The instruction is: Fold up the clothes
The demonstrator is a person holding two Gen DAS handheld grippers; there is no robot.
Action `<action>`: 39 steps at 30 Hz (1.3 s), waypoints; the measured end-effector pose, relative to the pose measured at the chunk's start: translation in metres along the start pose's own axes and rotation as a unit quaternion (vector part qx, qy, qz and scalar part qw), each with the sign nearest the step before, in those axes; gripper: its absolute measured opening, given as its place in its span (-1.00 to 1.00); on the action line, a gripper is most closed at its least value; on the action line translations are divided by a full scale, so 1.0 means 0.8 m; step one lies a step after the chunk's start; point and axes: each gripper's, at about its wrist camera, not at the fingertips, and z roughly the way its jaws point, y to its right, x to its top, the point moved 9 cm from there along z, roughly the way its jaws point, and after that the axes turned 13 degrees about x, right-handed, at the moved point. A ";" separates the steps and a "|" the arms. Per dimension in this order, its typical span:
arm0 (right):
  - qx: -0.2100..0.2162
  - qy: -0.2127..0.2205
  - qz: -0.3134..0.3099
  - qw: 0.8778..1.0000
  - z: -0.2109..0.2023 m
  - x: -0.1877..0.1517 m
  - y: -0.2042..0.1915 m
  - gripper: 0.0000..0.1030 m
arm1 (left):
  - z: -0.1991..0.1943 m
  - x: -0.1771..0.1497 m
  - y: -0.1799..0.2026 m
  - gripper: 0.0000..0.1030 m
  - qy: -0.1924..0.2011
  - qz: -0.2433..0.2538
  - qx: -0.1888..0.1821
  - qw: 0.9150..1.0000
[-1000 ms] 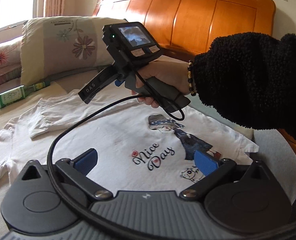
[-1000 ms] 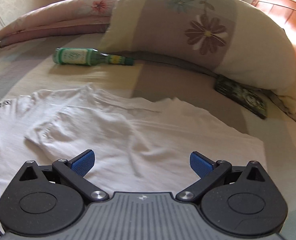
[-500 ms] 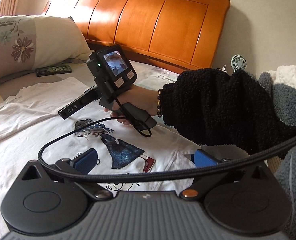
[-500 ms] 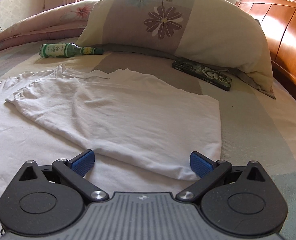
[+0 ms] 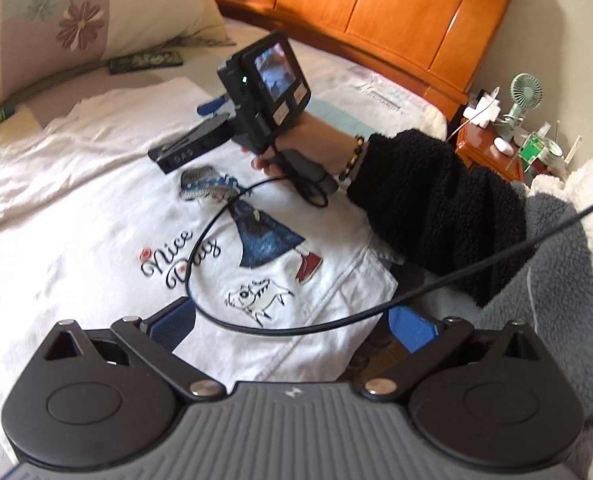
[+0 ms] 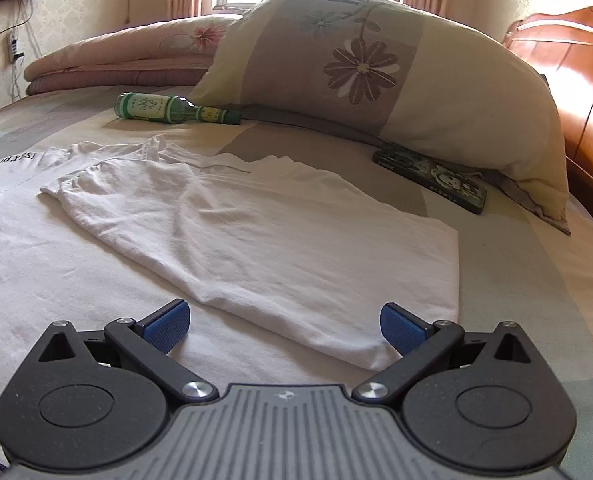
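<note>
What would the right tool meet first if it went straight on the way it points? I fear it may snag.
Most likely the folded-over flap of the white T-shirt, which lies just ahead of the open right tool. The pillow is farther back; depth is hard to judge.

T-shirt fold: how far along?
Done: one side of the white T-shirt, sleeve included, lies folded over the body. In hand: nothing; the left gripper and right gripper are both open above the cloth. Left: the printed side near the hem lies flat, so the other side fold and the lengthwise fold remain.
</note>
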 end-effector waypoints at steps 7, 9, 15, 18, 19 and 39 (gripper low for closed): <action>0.073 -0.016 0.008 0.997 -0.002 -0.001 -0.012 1.00 | -0.004 -0.012 -0.030 0.99 -0.030 -0.045 0.008 0.999; 0.064 -0.026 0.015 0.998 0.003 -0.011 -0.007 1.00 | -0.009 -0.012 -0.041 0.99 -0.033 -0.048 0.017 0.998; 0.120 0.023 0.077 0.990 -0.013 -0.001 -0.003 1.00 | 0.010 0.018 -0.106 0.99 -0.014 -0.061 0.092 0.994; 0.134 0.019 0.092 0.986 -0.011 -0.004 -0.002 1.00 | 0.060 0.058 -0.162 0.99 0.004 -0.100 0.122 0.987; 0.134 0.014 0.096 0.986 -0.008 -0.006 -0.001 1.00 | 0.077 0.072 -0.181 0.99 0.011 -0.115 0.131 0.985; 0.125 0.052 0.111 0.984 -0.012 0.000 0.026 1.00 | 0.191 0.099 -0.334 0.98 0.068 -0.240 0.194 0.949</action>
